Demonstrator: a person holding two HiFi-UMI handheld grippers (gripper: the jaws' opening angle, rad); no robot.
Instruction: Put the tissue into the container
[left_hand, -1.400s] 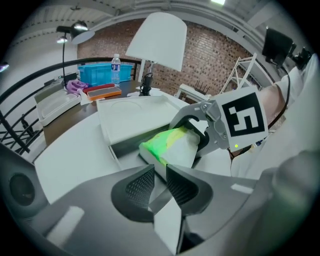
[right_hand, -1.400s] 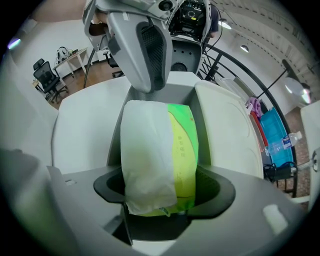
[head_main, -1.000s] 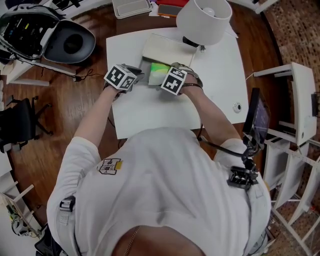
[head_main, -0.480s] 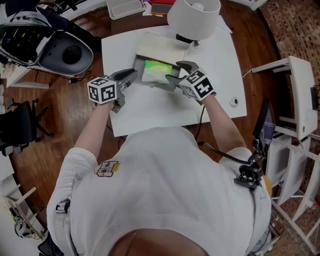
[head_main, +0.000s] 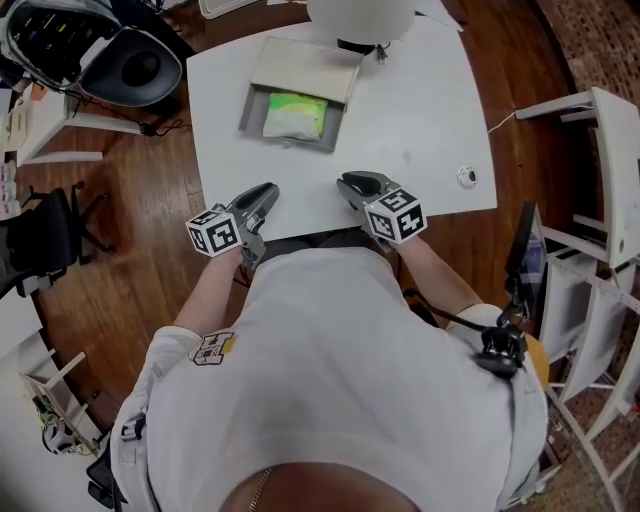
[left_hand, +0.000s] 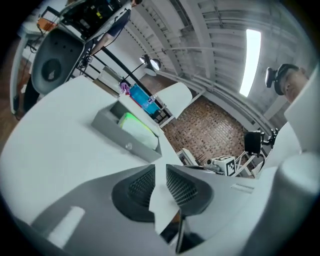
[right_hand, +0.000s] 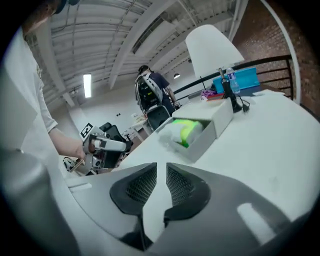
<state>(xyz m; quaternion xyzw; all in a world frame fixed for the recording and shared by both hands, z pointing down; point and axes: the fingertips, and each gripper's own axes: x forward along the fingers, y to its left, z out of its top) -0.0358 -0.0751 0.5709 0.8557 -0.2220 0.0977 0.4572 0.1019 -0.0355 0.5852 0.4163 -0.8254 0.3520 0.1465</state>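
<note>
The tissue (head_main: 294, 115) already lies in the open container (head_main: 252, 108) on the worktop (head_main: 420, 120), its long axis across the head view. The left hand-held gripper (head_main: 266, 190) and right hand-held gripper (head_main: 348, 183) sit near the worktop's front edge, well short of it and about equally far. Both are pressed nearly together and empty. The right one's jaws have just been closing. A lamp (head_main: 360, 18) hides the worktop's far edge.

Open surface (head_main: 420, 130) on my side of the container (head_main: 285, 141); its open lid (head_main: 305, 68) and the lamp (head_main: 360, 15) close behind it.
</note>
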